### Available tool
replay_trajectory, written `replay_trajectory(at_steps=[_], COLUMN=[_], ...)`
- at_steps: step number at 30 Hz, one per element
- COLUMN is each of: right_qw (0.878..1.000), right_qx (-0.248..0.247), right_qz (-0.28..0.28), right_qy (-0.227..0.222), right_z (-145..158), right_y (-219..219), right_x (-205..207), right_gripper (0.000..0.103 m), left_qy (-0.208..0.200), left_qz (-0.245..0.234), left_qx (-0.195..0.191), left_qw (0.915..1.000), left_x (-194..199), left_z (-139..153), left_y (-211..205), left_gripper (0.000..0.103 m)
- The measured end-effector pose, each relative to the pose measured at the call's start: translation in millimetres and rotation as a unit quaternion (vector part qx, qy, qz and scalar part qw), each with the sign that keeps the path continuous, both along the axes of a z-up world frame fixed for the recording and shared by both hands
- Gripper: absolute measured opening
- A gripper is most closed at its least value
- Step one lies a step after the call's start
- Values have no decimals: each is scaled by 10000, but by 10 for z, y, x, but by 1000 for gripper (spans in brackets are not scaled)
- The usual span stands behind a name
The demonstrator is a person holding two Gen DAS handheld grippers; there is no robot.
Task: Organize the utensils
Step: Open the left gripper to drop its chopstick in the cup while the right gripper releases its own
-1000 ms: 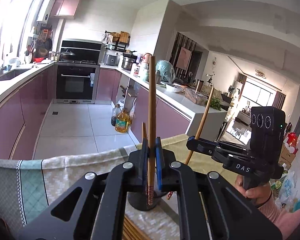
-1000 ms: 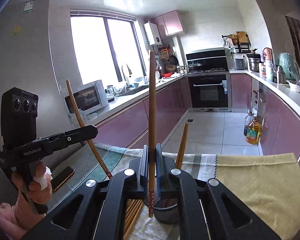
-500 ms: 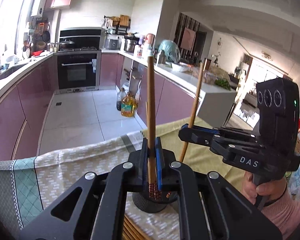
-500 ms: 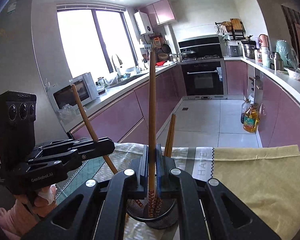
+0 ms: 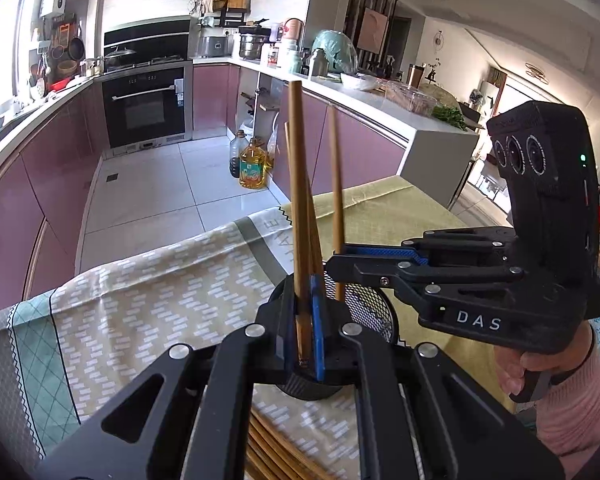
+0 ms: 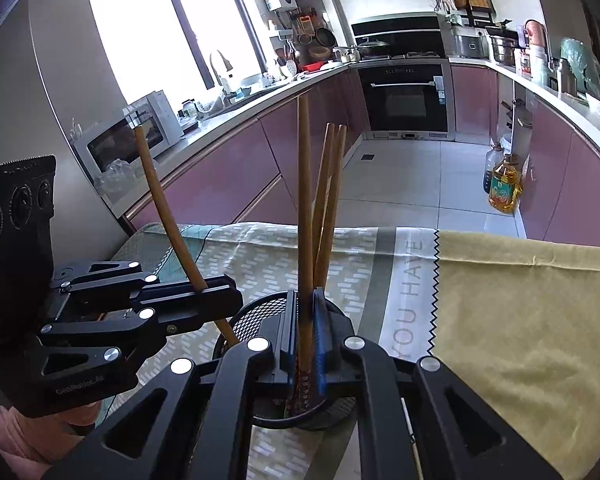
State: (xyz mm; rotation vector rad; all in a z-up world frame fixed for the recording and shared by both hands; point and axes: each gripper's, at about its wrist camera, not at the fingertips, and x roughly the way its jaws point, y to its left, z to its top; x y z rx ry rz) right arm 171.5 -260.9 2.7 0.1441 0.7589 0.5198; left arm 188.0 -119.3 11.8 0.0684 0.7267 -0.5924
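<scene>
Chopsticks stand in the black mesh holder (image 6: 259, 312) on the table; each gripper's fingers clamp one more above it. Only the left wrist view shows loose chopsticks (image 5: 275, 452) lying beside the holder.

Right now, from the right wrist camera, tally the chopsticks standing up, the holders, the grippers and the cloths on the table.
Chopsticks standing up: 4 (one chopstick in the right gripper, one in the left gripper, two loose in the holder)
Holders: 1
Grippers: 2
Cloths: 2 (patterned cloth, yellow cloth)
Total: 9
</scene>
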Motion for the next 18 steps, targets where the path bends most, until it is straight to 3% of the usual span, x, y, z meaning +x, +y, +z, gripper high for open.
replay_trajectory(at_steps=[6,9,16,18], right_qw=[9999,9997,9981,9970], right_qx=[56,103,213,156], right_qz=[-105,-123,93,228], right_qy=[-77,-182,-576,-718], right_z=[22,56,190,223], right_y=[-31,-47,-28,16], right_x=[-25,-81,-434,-577], right_gripper=[10,18,31,35], left_qy=[56,-66,-583,-678], left_qz=[172,239,500,585], left_qx=[-56,-85,-350,-407], left_qw=[9998,9997,9964,9952], left_x=[55,-31,-445,-573], left_z=[-54,-44,62,70], left_y=[14,67,406,523], left_gripper=[9,14,39,40])
